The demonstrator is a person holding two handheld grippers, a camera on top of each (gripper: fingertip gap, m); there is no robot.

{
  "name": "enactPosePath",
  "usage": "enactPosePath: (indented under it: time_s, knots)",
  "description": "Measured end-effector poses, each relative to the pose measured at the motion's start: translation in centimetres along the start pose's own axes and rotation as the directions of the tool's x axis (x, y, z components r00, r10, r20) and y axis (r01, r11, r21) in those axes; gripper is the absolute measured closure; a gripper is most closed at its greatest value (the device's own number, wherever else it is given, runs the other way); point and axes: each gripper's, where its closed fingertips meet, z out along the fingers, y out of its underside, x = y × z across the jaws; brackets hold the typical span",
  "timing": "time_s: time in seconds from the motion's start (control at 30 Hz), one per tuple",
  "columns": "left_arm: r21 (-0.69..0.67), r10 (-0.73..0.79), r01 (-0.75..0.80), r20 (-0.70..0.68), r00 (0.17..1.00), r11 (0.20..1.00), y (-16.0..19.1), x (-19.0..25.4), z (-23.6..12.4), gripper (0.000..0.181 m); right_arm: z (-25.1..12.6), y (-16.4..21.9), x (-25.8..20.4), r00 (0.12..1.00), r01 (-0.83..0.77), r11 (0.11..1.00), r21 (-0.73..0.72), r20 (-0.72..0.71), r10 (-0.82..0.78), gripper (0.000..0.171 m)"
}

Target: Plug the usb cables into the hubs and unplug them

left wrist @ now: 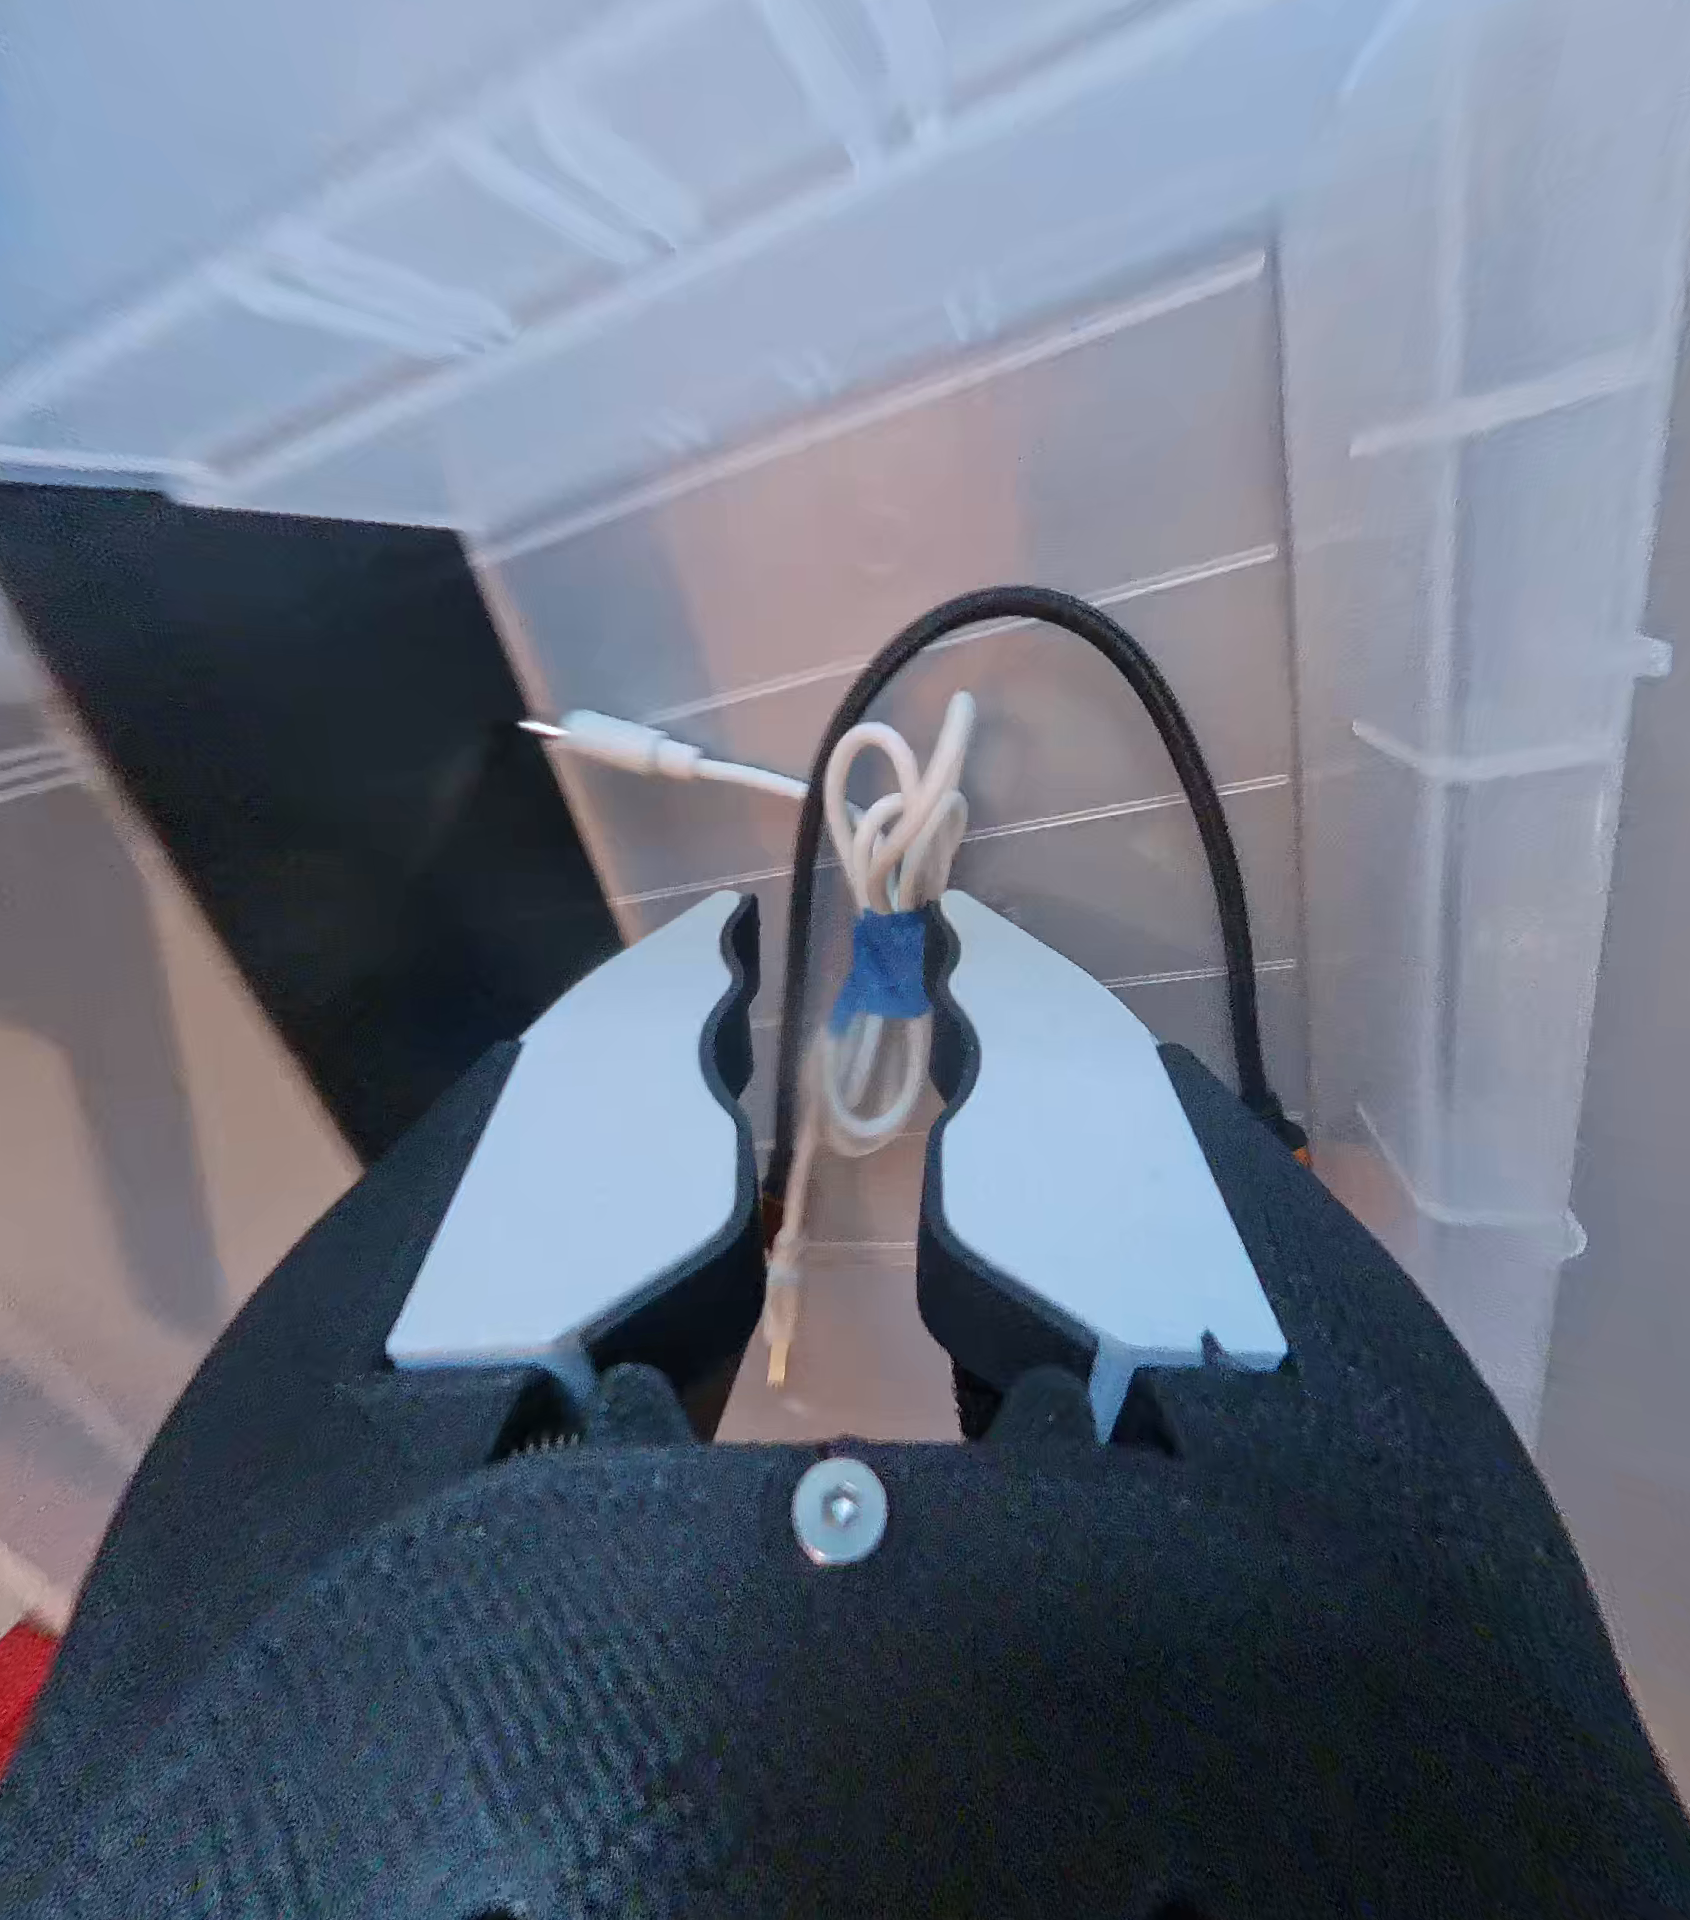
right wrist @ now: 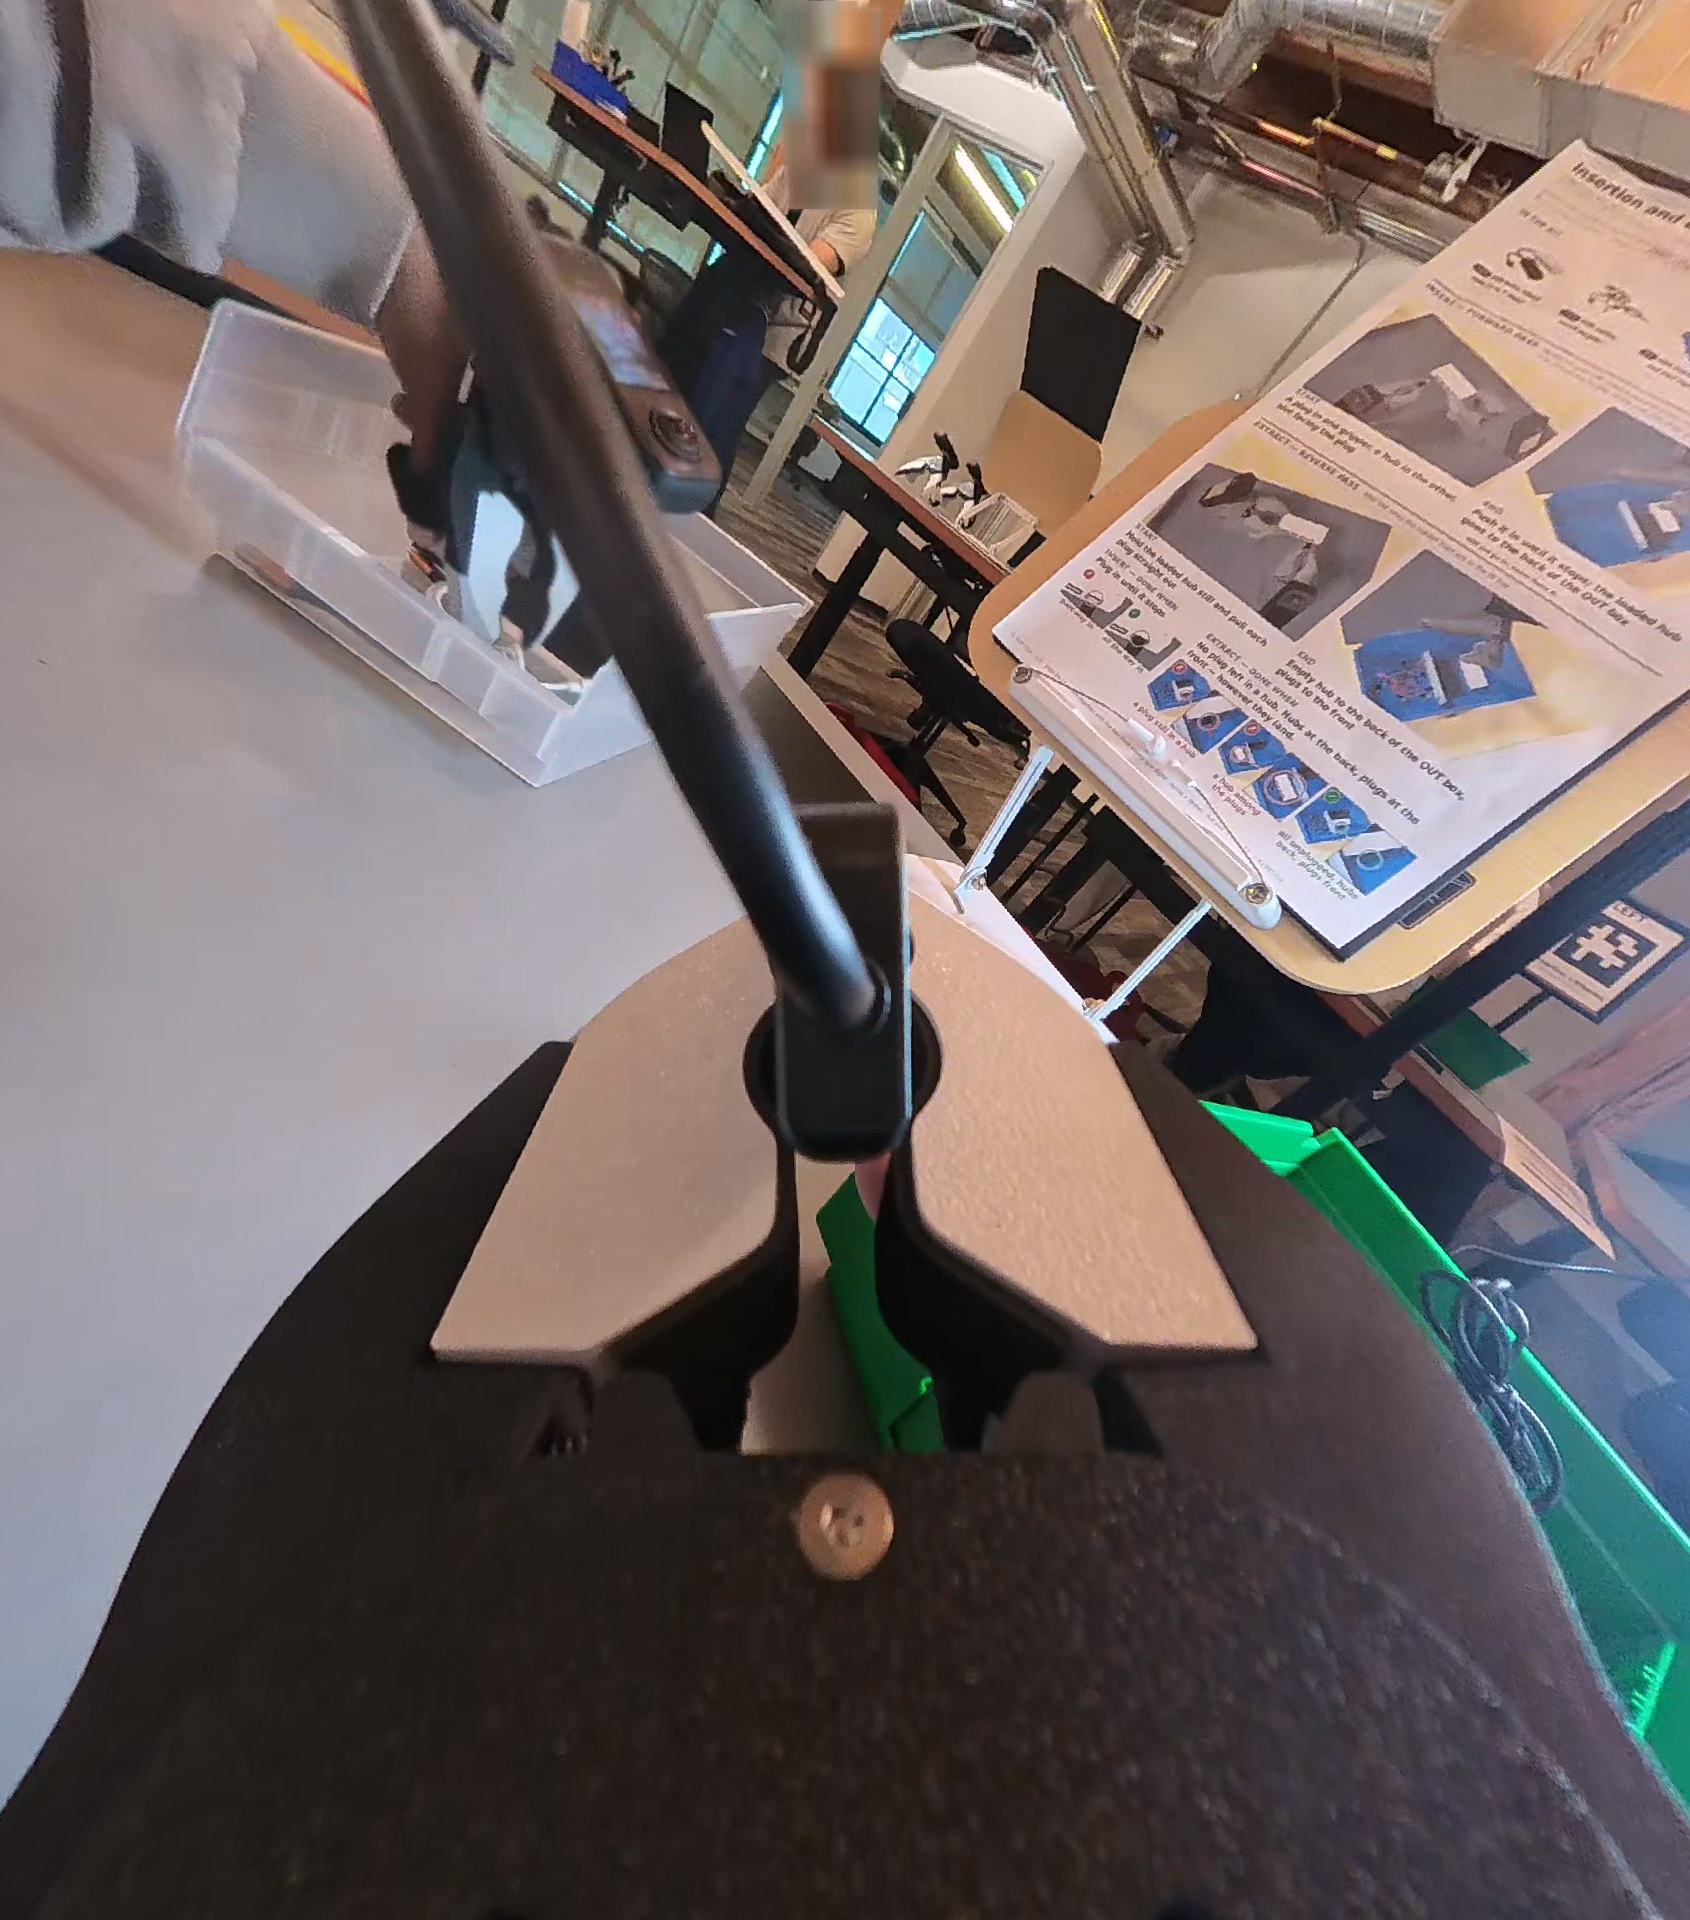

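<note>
In the left wrist view my left gripper (left wrist: 846,920) is open inside a clear plastic bin (left wrist: 1443,727). A coiled white USB cable bound with blue tape (left wrist: 880,966) lies between the fingers, against the right one. A black braided cable (left wrist: 1028,603) arches over the fingertips. The white cable's plug (left wrist: 612,740) points at a black flat panel (left wrist: 301,779). In the right wrist view my right gripper (right wrist: 851,997) is shut on a slim black hub (right wrist: 846,1081). The hub's thick black cable (right wrist: 560,468) runs up and left. The left gripper (right wrist: 498,582) shows there, reaching into the bin (right wrist: 321,488).
A grey table (right wrist: 145,935) carries the clear bin. A green bin (right wrist: 1547,1455) holding a black cable sits low on the right. A tilted board with an instruction sheet (right wrist: 1392,571) stands on the right. A person's pale sleeve (right wrist: 93,125) is at upper left.
</note>
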Motion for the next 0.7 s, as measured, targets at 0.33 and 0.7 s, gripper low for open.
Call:
enactPosePath:
  time_s: [0.33, 0.7]
  knots:
    - [0.177, 0.006, 0.031, -0.205, 0.979, 0.984, -0.4, 2.8, -4.7, 0.167, -0.6, -0.4, 1.3, 0.996, -0.083, 0.996, 0.039, -0.012, 0.084, 0.16]
    - [0.405, -0.118, 0.445, -0.621, 0.775, 0.799, -0.3, 2.6, -14.3, 0.167, -0.8, -0.5, 1.7, 0.986, -0.166, 0.984, 0.061, 0.005, 0.166, 0.16]
